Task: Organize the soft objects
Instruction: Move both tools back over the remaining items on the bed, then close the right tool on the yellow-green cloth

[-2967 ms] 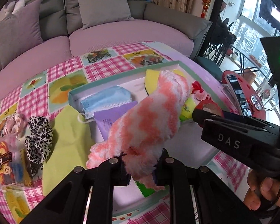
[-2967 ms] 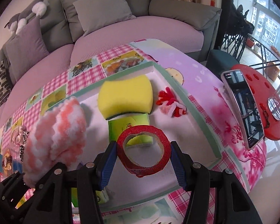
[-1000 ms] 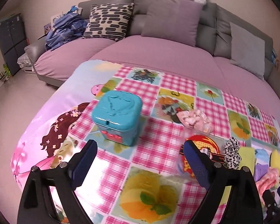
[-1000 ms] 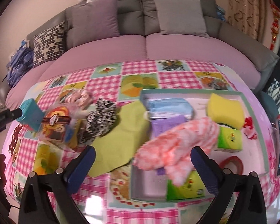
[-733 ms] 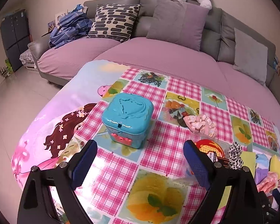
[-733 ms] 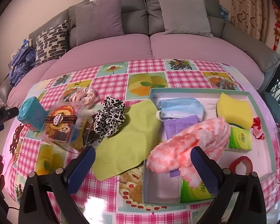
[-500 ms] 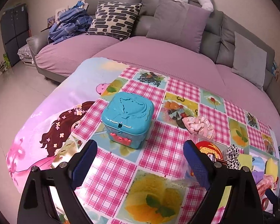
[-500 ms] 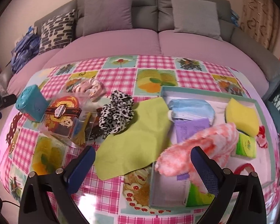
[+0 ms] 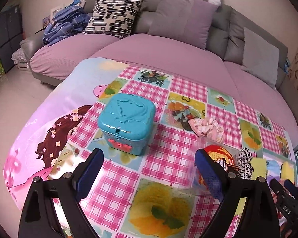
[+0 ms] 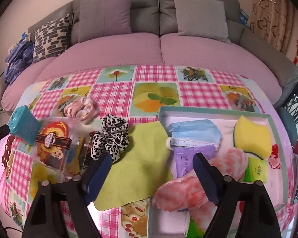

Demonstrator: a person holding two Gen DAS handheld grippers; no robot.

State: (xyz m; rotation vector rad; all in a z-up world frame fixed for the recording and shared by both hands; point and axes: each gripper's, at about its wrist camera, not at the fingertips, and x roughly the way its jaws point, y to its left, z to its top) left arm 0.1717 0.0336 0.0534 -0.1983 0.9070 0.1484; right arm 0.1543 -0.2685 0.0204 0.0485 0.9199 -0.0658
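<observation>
My left gripper (image 9: 149, 170) hangs over the left end of the table (image 9: 168, 158) with its fingers spread wide and nothing between them; its camera faces a teal box (image 9: 127, 123) just past the pads, with a pink scrunchie (image 9: 208, 127) farther right. My right gripper (image 10: 151, 170) is also wide apart and empty, above a green cloth (image 10: 143, 158) lying flat against the left wall of the tray (image 10: 214, 111). Only the right view shows inside the tray: a fluffy pink-and-white towel (image 10: 198, 184) slumps across its near part, with a blue face mask (image 10: 192, 132), a purple packet (image 10: 188, 158), a yellow sponge (image 10: 252, 138) and a green pack (image 10: 256, 168) around it. A leopard scrunchie (image 10: 111, 136) sits at the cloth's left edge, touching a clear box (image 10: 55, 144). The left view catches only slivers of these at its right margin.
</observation>
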